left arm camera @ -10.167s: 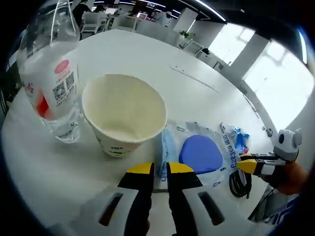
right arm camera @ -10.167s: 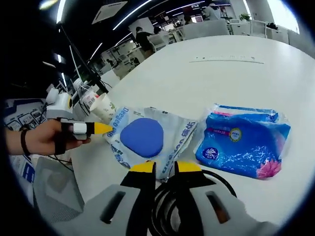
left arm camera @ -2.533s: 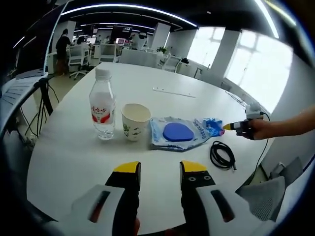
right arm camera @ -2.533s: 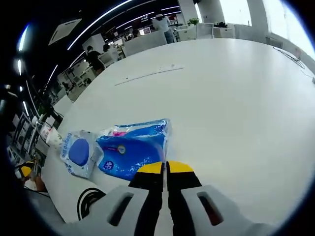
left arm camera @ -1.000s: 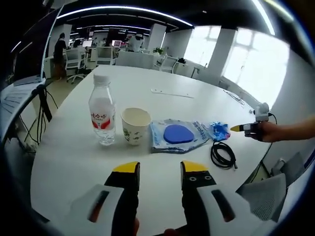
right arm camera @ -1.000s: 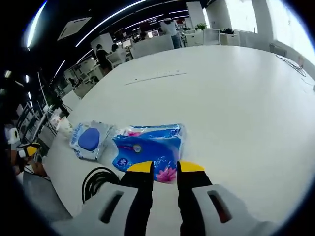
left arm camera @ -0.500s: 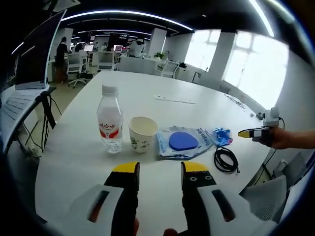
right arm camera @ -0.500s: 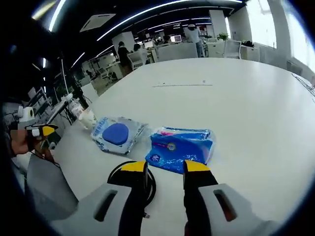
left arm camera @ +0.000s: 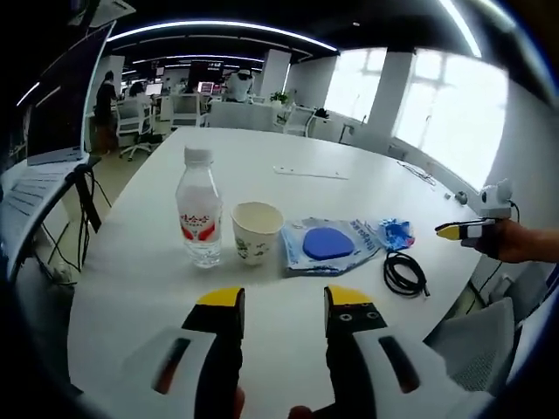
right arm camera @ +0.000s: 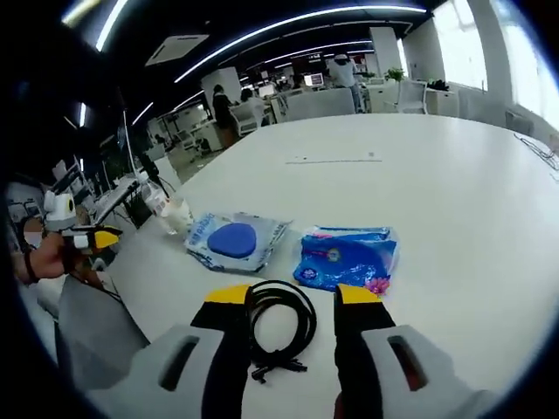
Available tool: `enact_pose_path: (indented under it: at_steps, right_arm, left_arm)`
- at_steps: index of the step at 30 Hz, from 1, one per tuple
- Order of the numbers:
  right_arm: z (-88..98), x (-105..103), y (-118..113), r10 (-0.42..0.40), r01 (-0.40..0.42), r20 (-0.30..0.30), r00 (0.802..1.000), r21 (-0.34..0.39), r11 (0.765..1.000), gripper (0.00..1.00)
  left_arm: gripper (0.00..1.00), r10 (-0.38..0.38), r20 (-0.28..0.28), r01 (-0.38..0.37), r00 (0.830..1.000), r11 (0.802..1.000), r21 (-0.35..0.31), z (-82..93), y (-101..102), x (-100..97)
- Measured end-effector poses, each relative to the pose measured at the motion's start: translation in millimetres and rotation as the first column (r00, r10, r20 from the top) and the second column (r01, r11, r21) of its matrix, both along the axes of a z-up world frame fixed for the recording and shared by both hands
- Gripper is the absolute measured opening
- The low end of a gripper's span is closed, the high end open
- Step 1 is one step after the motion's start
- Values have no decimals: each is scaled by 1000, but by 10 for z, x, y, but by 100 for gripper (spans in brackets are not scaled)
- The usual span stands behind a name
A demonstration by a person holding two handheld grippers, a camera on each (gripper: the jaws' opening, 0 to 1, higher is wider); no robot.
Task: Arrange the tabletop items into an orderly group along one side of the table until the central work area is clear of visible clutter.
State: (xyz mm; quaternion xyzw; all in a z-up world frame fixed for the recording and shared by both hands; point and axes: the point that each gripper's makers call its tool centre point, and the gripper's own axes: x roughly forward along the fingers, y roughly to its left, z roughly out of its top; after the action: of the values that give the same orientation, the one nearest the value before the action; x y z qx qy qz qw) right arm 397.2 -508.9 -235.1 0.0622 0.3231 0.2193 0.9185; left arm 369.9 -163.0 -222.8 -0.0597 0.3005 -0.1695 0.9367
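Both hand-held grippers, left [left arm camera: 272, 301] and right [right arm camera: 284, 301], hang open and empty. The coiled black cable [right arm camera: 278, 327], lying on the white surface [right arm camera: 454, 175] beside the blue tissue pack [right arm camera: 345, 257], looks light and floppy; best pinched across its bundled loops.

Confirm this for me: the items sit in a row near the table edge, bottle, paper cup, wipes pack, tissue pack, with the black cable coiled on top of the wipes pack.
One thing is wrong. The black cable is not on the wipes pack; it lies coiled on the bare table, nearer the edge, as the right gripper view shows. The row of bottle, paper cup, wipes pack and tissue pack is right.
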Motion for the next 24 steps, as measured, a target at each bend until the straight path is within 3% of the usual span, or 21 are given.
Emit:
enact_pose_path:
  at_steps: [9, 24]
  right_arm:
    - [-91, -284, 273, 27, -26, -34, 999, 31, 999, 46]
    - [-156, -463, 329, 59, -57, -73, 996, 29, 998, 51]
  left_arm:
    - [36, -1, -10, 1, 1000, 1000, 10, -106, 14, -88]
    - [39, 11, -11, -11, 1000, 1000, 16, -176, 22, -119]
